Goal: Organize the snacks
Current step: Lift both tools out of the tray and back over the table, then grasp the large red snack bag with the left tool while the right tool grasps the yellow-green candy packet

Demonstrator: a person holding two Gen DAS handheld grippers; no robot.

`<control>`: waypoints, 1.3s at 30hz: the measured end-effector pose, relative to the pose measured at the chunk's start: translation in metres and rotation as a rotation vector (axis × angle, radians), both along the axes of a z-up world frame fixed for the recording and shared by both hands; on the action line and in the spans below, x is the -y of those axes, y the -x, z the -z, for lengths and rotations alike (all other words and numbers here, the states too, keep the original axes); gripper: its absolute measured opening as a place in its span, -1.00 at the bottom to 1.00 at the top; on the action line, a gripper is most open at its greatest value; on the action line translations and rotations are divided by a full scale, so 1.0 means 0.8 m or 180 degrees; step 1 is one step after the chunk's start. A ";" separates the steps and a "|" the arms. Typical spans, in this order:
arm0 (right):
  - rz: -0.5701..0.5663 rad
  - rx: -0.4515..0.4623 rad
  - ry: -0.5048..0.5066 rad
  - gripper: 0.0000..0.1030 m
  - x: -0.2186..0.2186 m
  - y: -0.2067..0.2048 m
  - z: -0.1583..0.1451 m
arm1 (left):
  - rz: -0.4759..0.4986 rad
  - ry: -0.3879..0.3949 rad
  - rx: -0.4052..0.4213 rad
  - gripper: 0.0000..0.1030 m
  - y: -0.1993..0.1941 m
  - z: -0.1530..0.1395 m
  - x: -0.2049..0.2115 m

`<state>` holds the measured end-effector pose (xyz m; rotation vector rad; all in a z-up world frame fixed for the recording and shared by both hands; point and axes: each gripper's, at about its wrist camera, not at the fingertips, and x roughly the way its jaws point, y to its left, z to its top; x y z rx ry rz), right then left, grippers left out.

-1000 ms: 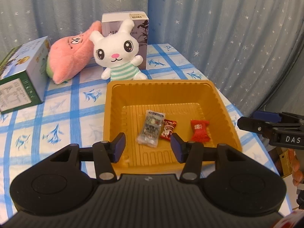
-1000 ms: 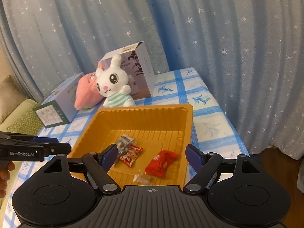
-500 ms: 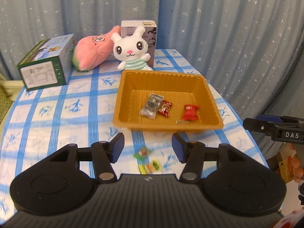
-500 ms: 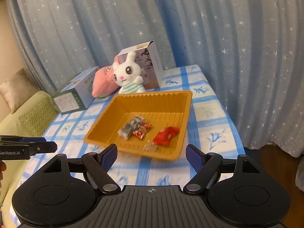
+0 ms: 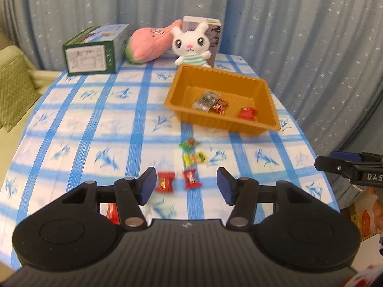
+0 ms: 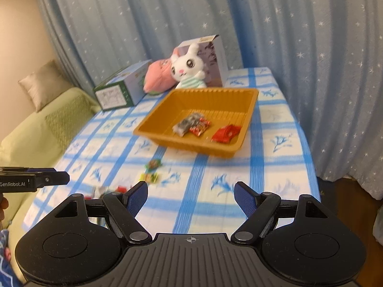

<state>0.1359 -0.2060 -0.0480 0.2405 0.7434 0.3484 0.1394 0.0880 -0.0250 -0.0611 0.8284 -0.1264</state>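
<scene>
Through the left wrist camera, we are holding the left gripper parted and empty, its jaws having just been opening, above two red candies lying on the table near the orange tray.

Through the right wrist camera, we are keeping the right gripper wide and empty, short of the orange tray, which is holding three snack packets.

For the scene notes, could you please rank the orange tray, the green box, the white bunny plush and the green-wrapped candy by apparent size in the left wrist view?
1. Orange tray.
2. Green box.
3. White bunny plush.
4. Green-wrapped candy.
The box and the bunny stand farther back, so they look smaller than they really are.
</scene>
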 end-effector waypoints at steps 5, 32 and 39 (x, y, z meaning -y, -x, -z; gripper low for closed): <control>-0.0164 -0.0062 0.0039 0.53 -0.008 0.020 0.009 | -0.0119 -0.0015 -0.0065 0.03 0.031 0.009 -0.002; -0.0761 -0.0319 0.0204 0.53 -0.060 0.054 0.053 | -0.0583 -0.0022 -0.0369 0.02 0.117 0.057 -0.031; -0.0847 -0.0367 0.0206 0.53 -0.081 0.043 0.061 | -0.0621 -0.0039 -0.0423 0.02 0.112 0.066 -0.045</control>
